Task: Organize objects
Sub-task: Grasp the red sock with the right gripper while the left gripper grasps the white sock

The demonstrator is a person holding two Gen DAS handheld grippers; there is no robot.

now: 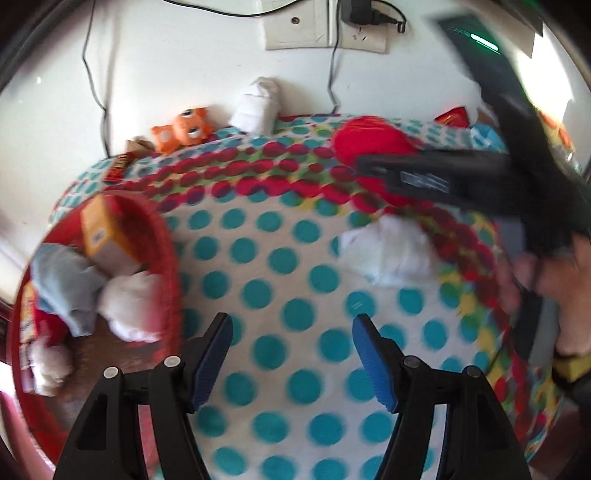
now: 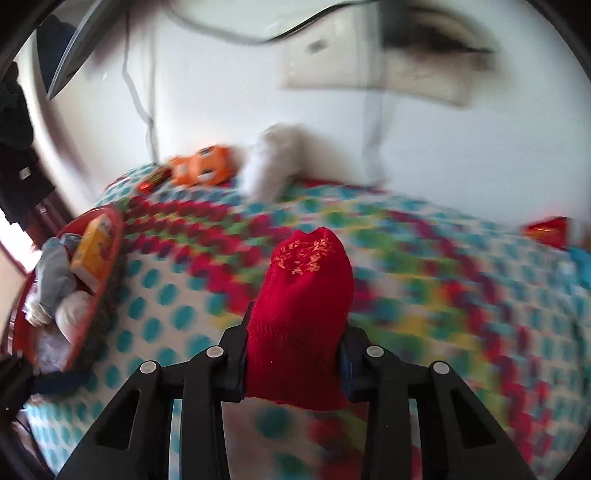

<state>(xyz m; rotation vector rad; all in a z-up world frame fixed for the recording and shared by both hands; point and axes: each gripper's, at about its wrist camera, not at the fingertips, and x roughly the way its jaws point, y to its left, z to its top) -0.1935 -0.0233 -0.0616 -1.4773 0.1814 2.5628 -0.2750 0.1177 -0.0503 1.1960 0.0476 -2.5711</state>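
My right gripper (image 2: pixel 293 354) is shut on a red sock (image 2: pixel 301 306) and holds it above the dotted bedspread (image 2: pixel 424 295). In the left wrist view the right gripper (image 1: pixel 373 166) and the red sock (image 1: pixel 369 140) show at the upper right. My left gripper (image 1: pixel 291 332) is open and empty over the bedspread (image 1: pixel 280 258). A red basket (image 1: pixel 168 243) at the left holds a yellow box (image 1: pixel 98 229), a grey sock (image 1: pixel 66 284) and white socks (image 1: pixel 129 306). A white sock (image 1: pixel 388 254) lies loose on the bedspread below the right gripper.
An orange plush toy (image 1: pixel 183 129), a white rolled sock (image 1: pixel 255 107) and a snack bar (image 1: pixel 118 168) lie at the far edge by the wall. A red packet (image 1: pixel 452 118) lies at the far right. Cables and wall sockets (image 1: pixel 325 26) are on the wall.
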